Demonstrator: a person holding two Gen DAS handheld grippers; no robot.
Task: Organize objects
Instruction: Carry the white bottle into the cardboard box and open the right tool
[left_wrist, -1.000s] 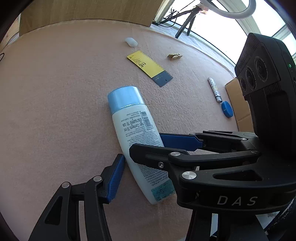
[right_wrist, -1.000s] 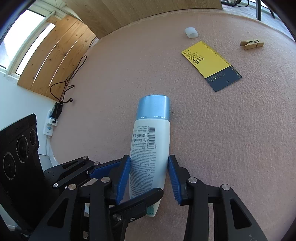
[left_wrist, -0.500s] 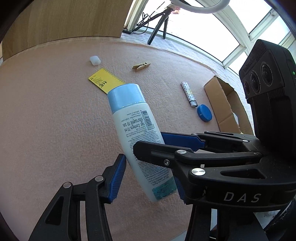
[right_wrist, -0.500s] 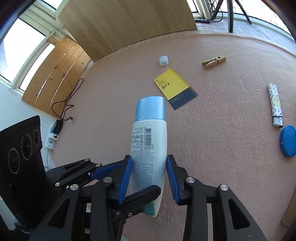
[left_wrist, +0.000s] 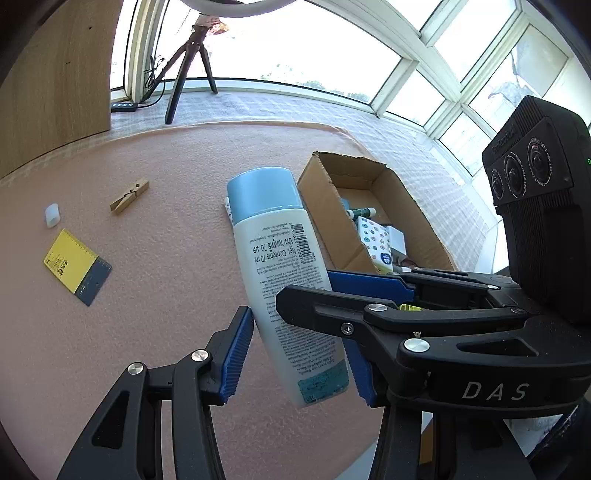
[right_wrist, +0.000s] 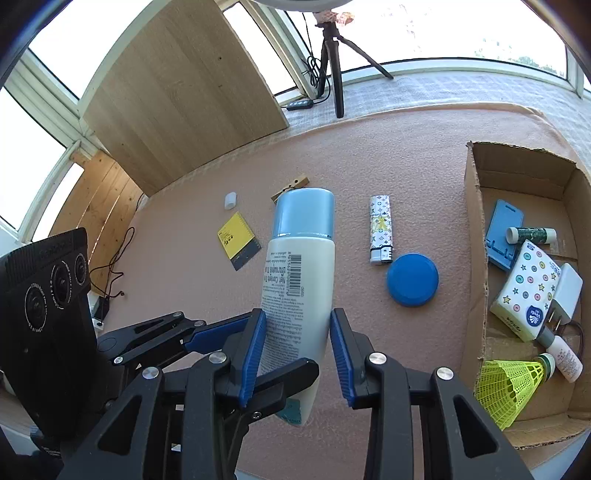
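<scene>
You had the white bottle (right_wrist: 295, 295) with the pale blue cap off the pink mat (right_wrist: 369, 155), cap pointing away from you, its lower body pinched by both tools at once. Your right gripper (right_wrist: 297, 354) had its blue pads against the bottle's two sides. Your left gripper (left_wrist: 295, 354) crossed it from the other side, one pad (left_wrist: 236, 354) touching the bottle's edge and the other tucked behind your right tool, so the left one was clamped on the bottle too. Beside the bottle on the mat lay a patterned lighter (right_wrist: 380, 234) and a blue round lid (right_wrist: 412, 278), further off a yellow ruler card (right_wrist: 239, 240) and a clothespin (left_wrist: 129, 195). The cardboard box (right_wrist: 476, 258) sat to the right, holding a yellow shuttlecock (right_wrist: 506, 391), a tissue pack (right_wrist: 528, 295) and other small items
</scene>
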